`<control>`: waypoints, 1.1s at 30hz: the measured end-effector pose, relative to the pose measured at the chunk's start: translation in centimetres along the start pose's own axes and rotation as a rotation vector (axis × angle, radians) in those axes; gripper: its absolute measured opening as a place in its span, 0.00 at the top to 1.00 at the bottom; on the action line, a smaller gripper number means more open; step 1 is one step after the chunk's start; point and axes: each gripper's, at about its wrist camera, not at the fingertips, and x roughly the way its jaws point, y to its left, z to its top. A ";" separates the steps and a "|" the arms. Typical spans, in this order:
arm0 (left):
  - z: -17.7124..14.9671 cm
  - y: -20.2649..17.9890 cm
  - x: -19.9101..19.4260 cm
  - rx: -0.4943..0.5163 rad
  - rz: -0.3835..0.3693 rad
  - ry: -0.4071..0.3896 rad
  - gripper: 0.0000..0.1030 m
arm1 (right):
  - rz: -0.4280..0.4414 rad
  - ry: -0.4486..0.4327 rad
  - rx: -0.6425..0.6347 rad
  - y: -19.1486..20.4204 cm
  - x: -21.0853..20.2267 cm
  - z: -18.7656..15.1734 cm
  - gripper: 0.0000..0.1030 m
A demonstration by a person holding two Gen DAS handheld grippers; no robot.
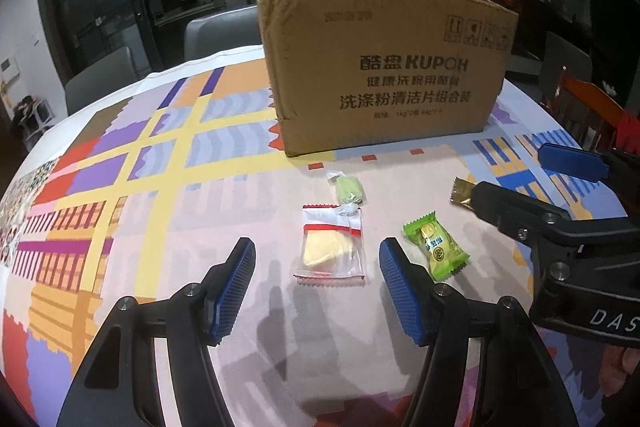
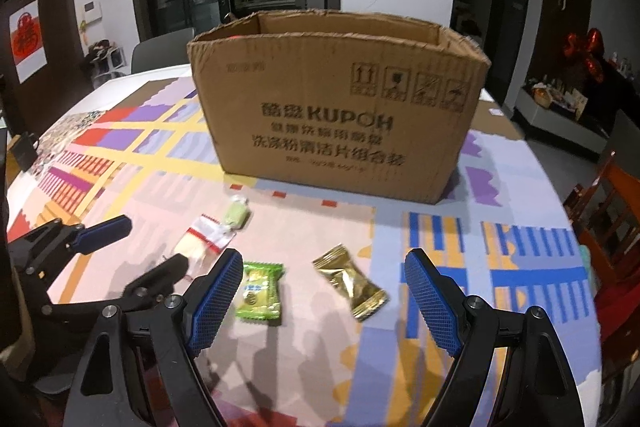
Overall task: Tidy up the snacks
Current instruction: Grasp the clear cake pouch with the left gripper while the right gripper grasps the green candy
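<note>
Cardboard box [image 1: 384,67] stands upright on desk [image 1: 160,187], top open, flaps torn/ragged. Front face print: "酷盘 KUPOH", below it "洗涤粉清洁片组合装" plus smaller lines too blurred to read; faint date stamp upper left, illegible. Handling pictograms in a row at upper right of face (arrows-up, fragile glass, two more unclear). Desk covered w/ multicolour block-pattern cloth.

Snacks, all on desk in front of box, none inside a gripper:
- clear packet w/ red stripe [image 1: 332,243], pale yellow piece inside; lies flat.
- small pale green sweet in clear wrap [image 1: 350,189], just behind clear packet, its wrap end touching packet's top edge.
- green wrapped candy [image 1: 436,245], yellow/blue label, text too small to read.
- gold foil packet [image 2: 350,281], crinkled, no legible print.

Left gripper [image 1: 318,285]: jaws spread wide, nothing held, blue ribbed pads. Clear packet sits between the pads in view, slightly ahead of tips; green candy just outside right pad. Whether the tips touch the desk: cannot tell.

Right gripper [image 2: 324,295]: jaws released wide, empty. Gold packet lies between the pads; green candy just beside left pad. In left wrist view, right gripper comes in from right side, angled toward the gold packet; body lettering "DAS…" visible, rest cut off.

Bkgd: red paper-cut sign [image 2: 26,37] on door, far left.
</note>
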 end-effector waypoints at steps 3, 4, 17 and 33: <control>-0.1 0.2 0.5 0.007 -0.013 0.007 0.39 | 0.013 0.022 0.004 0.4 0.6 0.0 0.23; -0.1 0.2 0.7 0.010 -0.019 0.010 0.39 | 0.019 0.034 0.005 0.5 0.9 0.0 0.26; -0.3 0.1 2.4 0.046 -0.059 0.034 0.43 | 0.071 0.154 0.029 1.6 4.0 -0.3 0.40; -0.4 0.1 3.9 0.057 -0.074 0.059 0.50 | 0.100 0.275 0.034 2.8 7.2 -0.2 0.58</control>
